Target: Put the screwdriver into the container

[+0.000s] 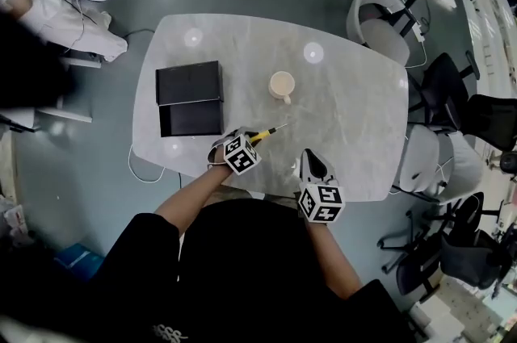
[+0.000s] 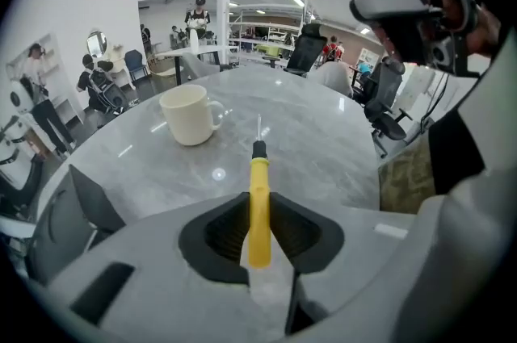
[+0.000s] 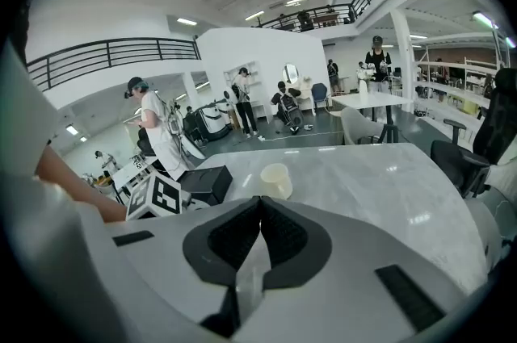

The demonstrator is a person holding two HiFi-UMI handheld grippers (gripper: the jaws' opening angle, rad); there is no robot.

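A yellow-handled screwdriver [image 1: 264, 134] with a thin metal tip is clamped in my left gripper [image 1: 240, 142], just above the grey marble table [image 1: 355, 115] near its front edge. In the left gripper view the handle [image 2: 258, 172] runs straight out between the two pads, tip pointing toward the cup. The black container [image 1: 191, 101] lies open to the left of this gripper, its lid folded back; it also shows in the right gripper view [image 3: 208, 182]. My right gripper [image 1: 312, 159] hovers at the front edge, to the right; its jaws [image 3: 259, 202] are shut with nothing between them.
A cream cup [image 1: 282, 85] stands mid-table, beyond the screwdriver's tip, and shows as well in the left gripper view [image 2: 188, 114]. Office chairs [image 1: 380, 18] crowd the table's right side. A cable [image 1: 141, 168] hangs off the front left edge.
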